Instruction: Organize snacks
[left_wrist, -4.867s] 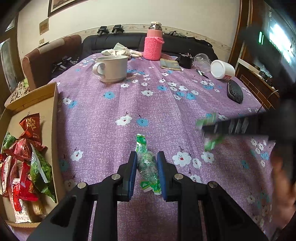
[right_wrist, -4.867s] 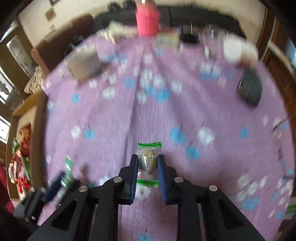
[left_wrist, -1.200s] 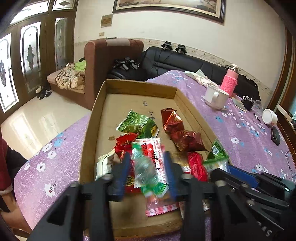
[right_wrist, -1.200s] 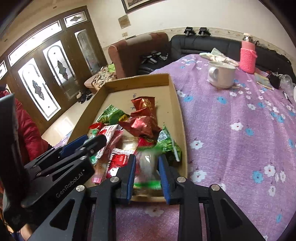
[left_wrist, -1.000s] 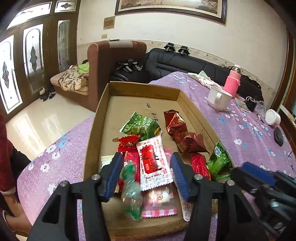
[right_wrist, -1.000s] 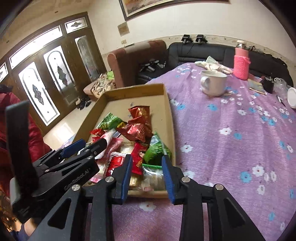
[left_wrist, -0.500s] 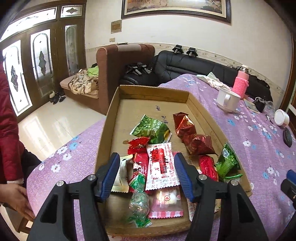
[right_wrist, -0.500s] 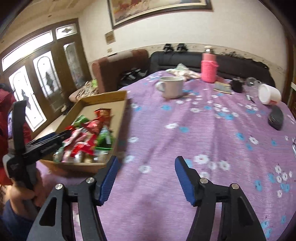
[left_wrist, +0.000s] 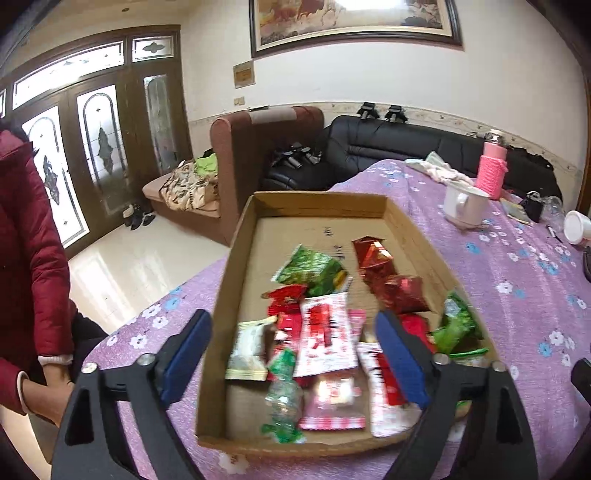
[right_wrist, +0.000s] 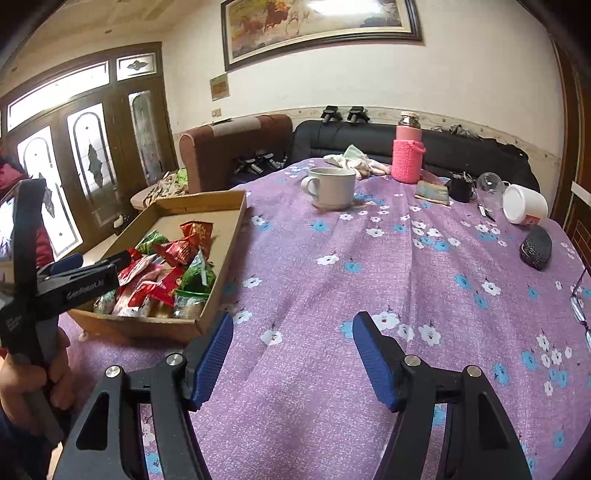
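Observation:
A cardboard box on the purple tablecloth holds several red, green and white snack packets. A clear green-ended candy lies loose near the box's front wall. My left gripper hovers over that end, its jaws opening wide and nothing pressed between them. My right gripper is to the right of the box, over bare cloth, jaws opening and empty. A clear packet with a green seal rests in the box's near corner. The left gripper shows above the box.
A white mug, a pink-sleeved bottle, a white cup on its side and a black object sit on the far table. Glasses lie at the right edge. A person's red sleeve is at left.
The green candy dropped out of my left jaws into the box as they spread. My right gripper released its packet into the box and swung right over the cloth.

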